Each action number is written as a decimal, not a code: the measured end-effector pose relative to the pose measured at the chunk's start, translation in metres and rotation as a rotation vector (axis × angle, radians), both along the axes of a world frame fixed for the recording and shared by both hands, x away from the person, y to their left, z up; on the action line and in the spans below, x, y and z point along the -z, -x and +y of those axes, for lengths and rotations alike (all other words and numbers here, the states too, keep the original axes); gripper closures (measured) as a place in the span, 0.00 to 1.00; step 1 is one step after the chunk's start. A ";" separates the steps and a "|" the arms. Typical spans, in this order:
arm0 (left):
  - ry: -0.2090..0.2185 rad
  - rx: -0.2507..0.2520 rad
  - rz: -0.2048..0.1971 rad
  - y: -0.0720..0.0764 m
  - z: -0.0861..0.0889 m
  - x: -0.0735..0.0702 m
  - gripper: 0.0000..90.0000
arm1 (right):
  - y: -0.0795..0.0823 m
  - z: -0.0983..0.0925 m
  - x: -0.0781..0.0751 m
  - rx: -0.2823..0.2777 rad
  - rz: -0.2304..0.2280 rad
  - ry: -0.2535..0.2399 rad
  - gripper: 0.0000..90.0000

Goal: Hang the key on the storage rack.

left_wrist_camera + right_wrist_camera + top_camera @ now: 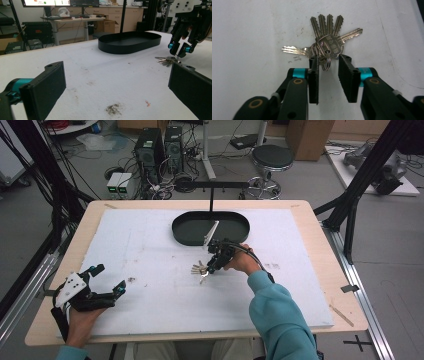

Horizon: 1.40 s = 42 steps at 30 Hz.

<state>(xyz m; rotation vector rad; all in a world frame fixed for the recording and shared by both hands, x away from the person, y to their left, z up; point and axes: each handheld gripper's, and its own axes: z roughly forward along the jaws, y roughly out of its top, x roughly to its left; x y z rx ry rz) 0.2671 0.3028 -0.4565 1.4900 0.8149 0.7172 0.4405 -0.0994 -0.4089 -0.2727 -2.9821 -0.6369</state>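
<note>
A bunch of several silver keys [198, 268] [166, 60] [329, 42] lies fanned out on a white foam board, just in front of a black oval tray [181, 234] [125, 48]. My right gripper [210, 269] [179, 48] [328, 62] points down at the bunch. Its two pads stand narrowly apart on either side of the key ring, and a gap shows between the pads and the ring. My left gripper [107, 280] [115, 82] rests at the board's near left corner, wide open with nothing between its pads.
A white stick [211, 232] leans inside the tray. The foam board [150, 290] covers most of the wooden table [330, 270]. Small dirt marks [113, 109] dot the board near my left gripper. Computers, cables and a stool stand on the floor beyond the table.
</note>
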 end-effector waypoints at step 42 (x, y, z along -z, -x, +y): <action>-0.003 0.001 0.006 0.000 0.000 0.000 0.02 | 0.007 -0.001 -0.024 0.099 0.005 -0.087 0.99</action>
